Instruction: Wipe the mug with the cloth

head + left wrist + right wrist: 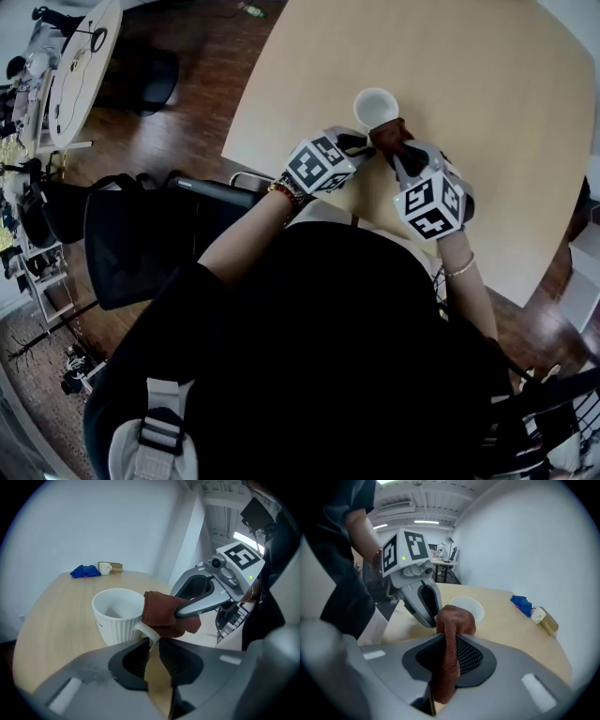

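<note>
White and ribbed, the mug (pixel 117 616) stands upright just ahead of your left gripper (pixel 151 645), whose jaws pinch its handle; your right gripper (pixel 449 641) clamps the rust-brown cloth (pixel 454 618), touching the mug beside that handle.

Even, fairly bright light came from ceiling strip lights (pixel 425 522) at the right gripper view's upper left. Both gripper views curved into dark rounded corners, foreground soft. The mug (pixel 375 107) was the head view's brightest spot.

left tool (pixel 362 146) and right tool (pixel 401 156) flank a brown cloth (pixel 390 138) beside the mug (pixel 375 106).
</note>
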Tool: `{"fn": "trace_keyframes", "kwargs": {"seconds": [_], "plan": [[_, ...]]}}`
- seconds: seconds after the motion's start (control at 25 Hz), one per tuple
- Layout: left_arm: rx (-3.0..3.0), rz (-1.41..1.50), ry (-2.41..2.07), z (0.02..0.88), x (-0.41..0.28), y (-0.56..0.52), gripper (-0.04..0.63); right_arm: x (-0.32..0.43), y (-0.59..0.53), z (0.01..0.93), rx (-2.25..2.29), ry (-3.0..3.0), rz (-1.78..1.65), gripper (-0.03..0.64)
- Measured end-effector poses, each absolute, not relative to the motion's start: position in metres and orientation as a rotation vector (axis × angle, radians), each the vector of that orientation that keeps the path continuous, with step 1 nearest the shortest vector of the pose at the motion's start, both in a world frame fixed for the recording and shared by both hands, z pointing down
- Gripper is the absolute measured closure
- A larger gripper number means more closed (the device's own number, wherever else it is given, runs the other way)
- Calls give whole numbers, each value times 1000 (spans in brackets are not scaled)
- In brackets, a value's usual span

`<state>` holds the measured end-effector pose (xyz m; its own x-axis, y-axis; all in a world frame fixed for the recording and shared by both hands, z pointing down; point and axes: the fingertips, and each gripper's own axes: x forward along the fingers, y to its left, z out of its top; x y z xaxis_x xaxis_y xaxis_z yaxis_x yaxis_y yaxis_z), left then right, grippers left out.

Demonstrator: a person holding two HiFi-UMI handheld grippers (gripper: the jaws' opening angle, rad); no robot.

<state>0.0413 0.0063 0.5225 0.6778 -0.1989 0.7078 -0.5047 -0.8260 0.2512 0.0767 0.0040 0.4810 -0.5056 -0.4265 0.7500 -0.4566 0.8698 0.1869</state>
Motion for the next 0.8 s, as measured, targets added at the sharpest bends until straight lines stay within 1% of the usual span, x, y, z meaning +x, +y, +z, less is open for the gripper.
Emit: {"fn": "trace_keyframes", "kwargs": {"seconds": [0.24,0.8], "plan": [[2479,1019,-496,520,39,10,531,53,-8,500,634,-2120,83,554],[2477,1037,-371,525,36,14,529,46,-21,555,614,-2041,183,554]]}}
